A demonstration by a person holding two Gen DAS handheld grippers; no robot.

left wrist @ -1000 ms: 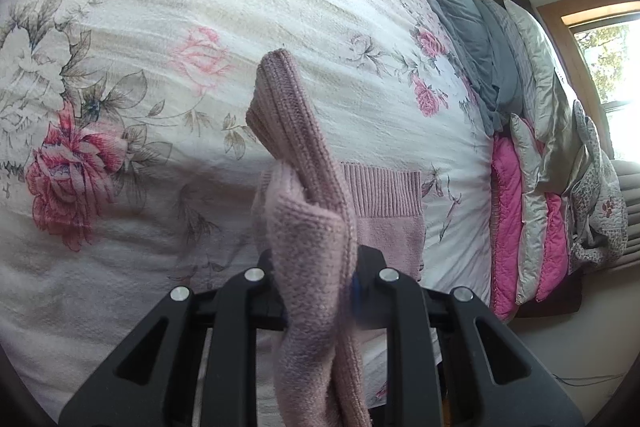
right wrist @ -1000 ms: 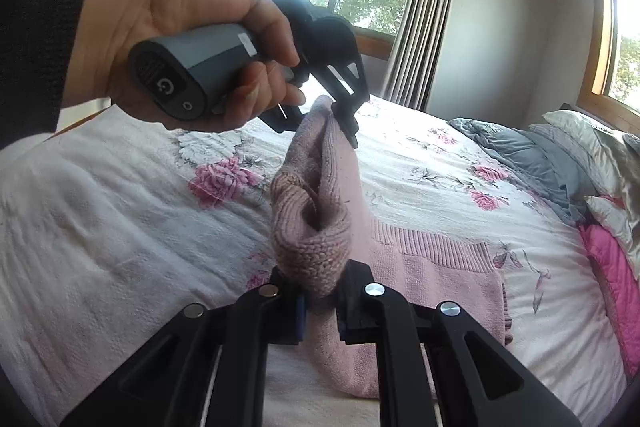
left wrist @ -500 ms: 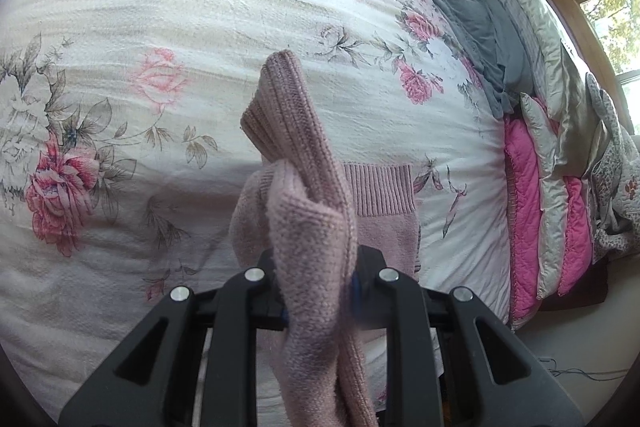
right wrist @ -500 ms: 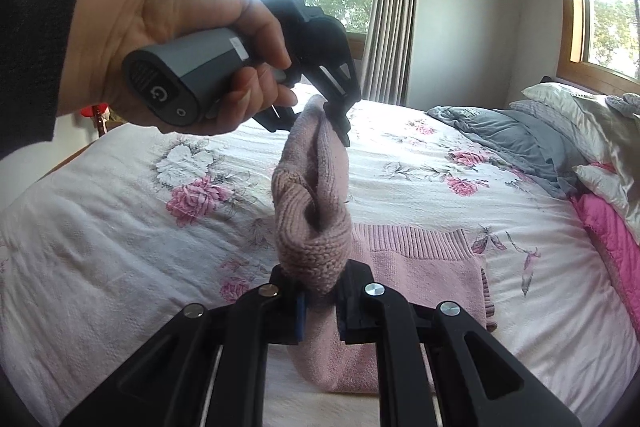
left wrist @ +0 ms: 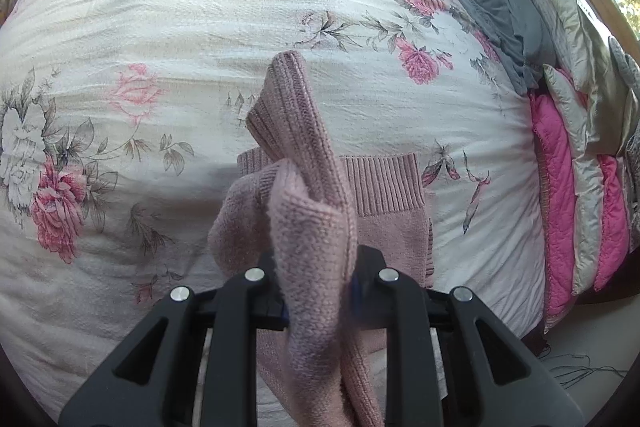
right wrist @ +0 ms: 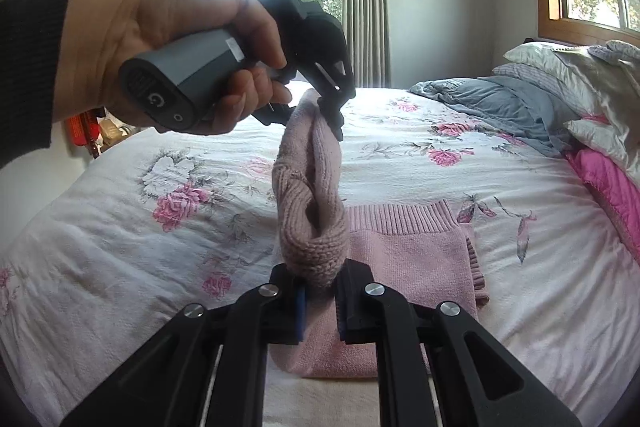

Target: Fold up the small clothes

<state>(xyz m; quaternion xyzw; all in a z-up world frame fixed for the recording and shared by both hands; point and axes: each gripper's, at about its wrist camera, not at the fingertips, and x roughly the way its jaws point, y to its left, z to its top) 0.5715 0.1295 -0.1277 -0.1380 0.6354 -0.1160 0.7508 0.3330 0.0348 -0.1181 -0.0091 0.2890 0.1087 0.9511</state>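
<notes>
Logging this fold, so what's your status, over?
Left gripper and right gripper both shut on pink knit sweater, one part lifted between them, rest folded flat on floral bedspread. Nothing in the way.

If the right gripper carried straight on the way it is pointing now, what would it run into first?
Probably the left gripper: it sits just ahead of the right gripper, at the other end of the lifted pink sweater that both are clamping. Depth is unclear; passing below it, it would reach the floral bedspread.
</notes>
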